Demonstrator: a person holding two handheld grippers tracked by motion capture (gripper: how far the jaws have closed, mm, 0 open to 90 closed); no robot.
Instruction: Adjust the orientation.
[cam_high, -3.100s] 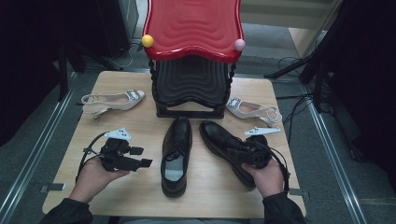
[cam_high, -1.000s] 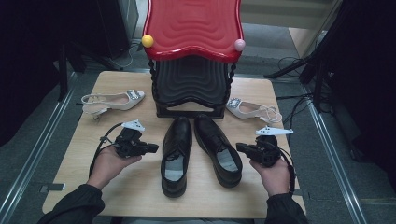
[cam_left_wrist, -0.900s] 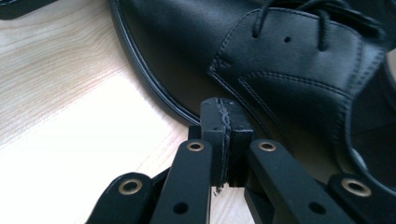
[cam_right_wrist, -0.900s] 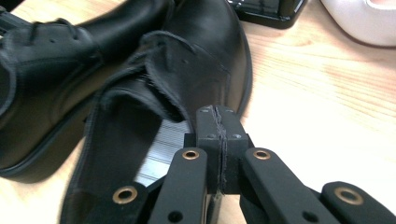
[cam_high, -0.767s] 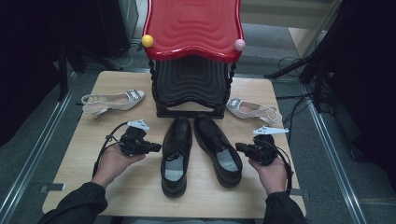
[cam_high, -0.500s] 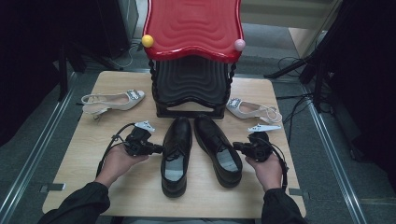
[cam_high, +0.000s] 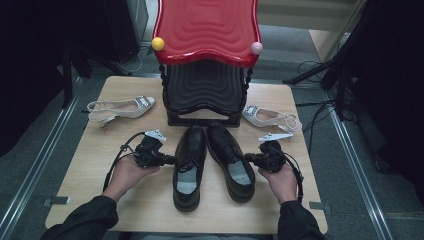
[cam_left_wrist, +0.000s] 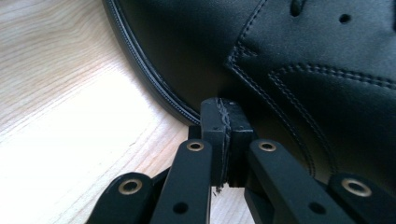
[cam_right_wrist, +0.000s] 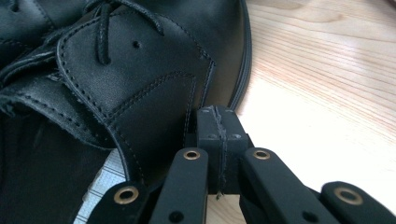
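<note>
Two black leather lace-up shoes stand side by side on the wooden table (cam_high: 90, 200), toes toward the red stool. My left gripper (cam_high: 172, 160) is shut with nothing in it; its tip meets the outer side of the left shoe (cam_high: 188, 165). In the left gripper view the closed tip (cam_left_wrist: 224, 116) presses against that shoe's black leather side (cam_left_wrist: 299, 60) just above the welt. My right gripper (cam_high: 247, 158) is also shut and empty, tip against the outer side of the right shoe (cam_high: 231, 160). The right gripper view has its tip (cam_right_wrist: 218, 122) at the shoe's quarter (cam_right_wrist: 140, 88), below the laces.
A stack of black stools topped by a red seat (cam_high: 207, 27) stands at the table's far middle. One pale slingback heel (cam_high: 120, 107) lies at the far left, another (cam_high: 267, 117) at the far right. Bare wood lies along the near edge.
The right shoe went from lying askew to standing straight beside the left one. Both hands then moved inward until each shut gripper tip met the outer side of its shoe.
</note>
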